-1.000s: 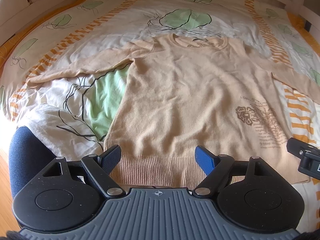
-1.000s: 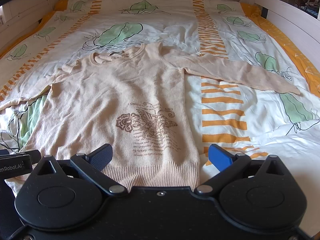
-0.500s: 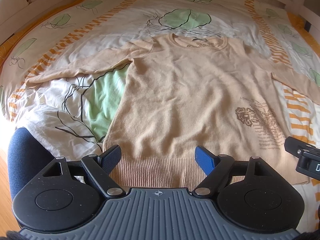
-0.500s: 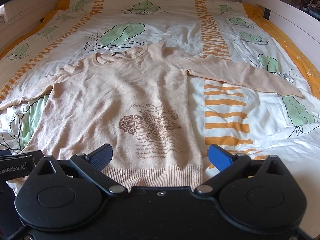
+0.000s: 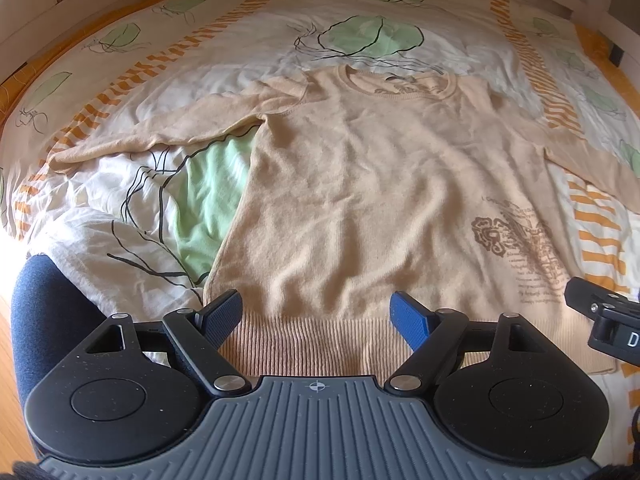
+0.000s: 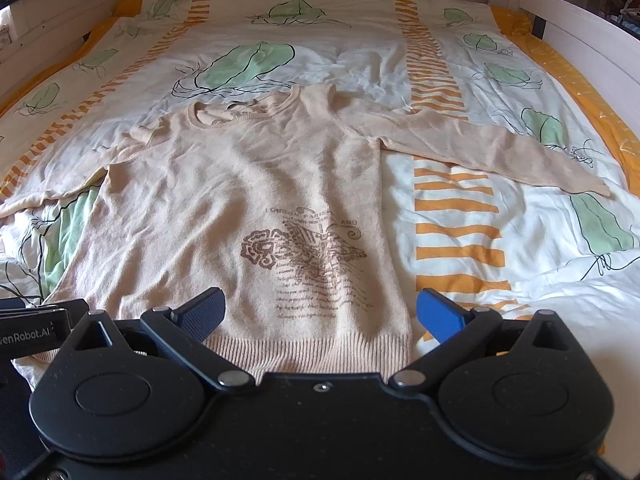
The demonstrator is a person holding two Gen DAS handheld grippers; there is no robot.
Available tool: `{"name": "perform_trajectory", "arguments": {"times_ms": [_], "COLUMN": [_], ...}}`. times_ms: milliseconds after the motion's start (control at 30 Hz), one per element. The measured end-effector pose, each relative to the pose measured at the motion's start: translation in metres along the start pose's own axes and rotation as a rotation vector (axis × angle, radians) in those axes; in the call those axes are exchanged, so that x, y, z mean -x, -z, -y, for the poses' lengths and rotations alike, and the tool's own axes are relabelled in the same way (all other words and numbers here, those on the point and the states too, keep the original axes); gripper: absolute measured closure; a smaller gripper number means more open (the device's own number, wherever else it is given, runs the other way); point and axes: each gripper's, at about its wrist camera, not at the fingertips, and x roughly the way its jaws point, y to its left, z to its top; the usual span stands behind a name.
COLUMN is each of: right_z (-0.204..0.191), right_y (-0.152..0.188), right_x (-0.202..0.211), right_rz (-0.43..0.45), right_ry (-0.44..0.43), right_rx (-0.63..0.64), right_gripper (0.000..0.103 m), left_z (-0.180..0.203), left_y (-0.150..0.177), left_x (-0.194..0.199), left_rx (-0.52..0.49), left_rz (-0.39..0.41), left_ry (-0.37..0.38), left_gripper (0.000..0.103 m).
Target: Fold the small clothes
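Both views had crept slightly forward over the last second, while the beige sweater (image 6: 248,200) had stayed put, spread flat and face up on the bed (image 6: 500,208). Its sleeves lay stretched out to either side, collar toward the headboard, ribbed hem nearest the cameras, and a brown print sat low on its front. Left tongs (image 5: 316,314) hovered just above the hem near the sweater's left corner, jaws wide and gripping nothing. Right tongs (image 6: 320,310) hung over the hem at the other corner, likewise wide and empty. Beneath lay a white duvet (image 6: 360,52) with green leaves and orange stripes, inside a pale bed frame (image 6: 580,36).
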Motion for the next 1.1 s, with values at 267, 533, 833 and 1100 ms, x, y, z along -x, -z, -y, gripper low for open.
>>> {"name": "perform_trajectory", "arguments": {"times_ms": [267,533,833,1100], "right_z": [0.004,0.028,0.115,0.237], "right_y": [-0.004,-0.018,-0.071,-0.11], "right_x": [-0.009,-0.026,-0.042,-0.083], "right_rz": [-0.017,-0.043,0.047,-0.001], "right_ry": [-0.005,-0.013,0.101,0.25], "right_rx": [-0.014,-0.065,-0.166,-0.353], "right_gripper": [0.002,0.013,0.018,0.028], "left_z": [-0.003,-0.005,0.003,0.022], "left_y": [-0.007,-0.025,-0.071,-0.097], "left_x": [-0.005,-0.012,-0.028,-0.055], "left_rx": [0.009,0.02,-0.004,-0.061], "left_rz": [-0.005,0.017,0.109,0.145], "left_ry": [0.011,0.051,0.056,0.044], "left_gripper": [0.023,0.023,0.03,0.031]}}
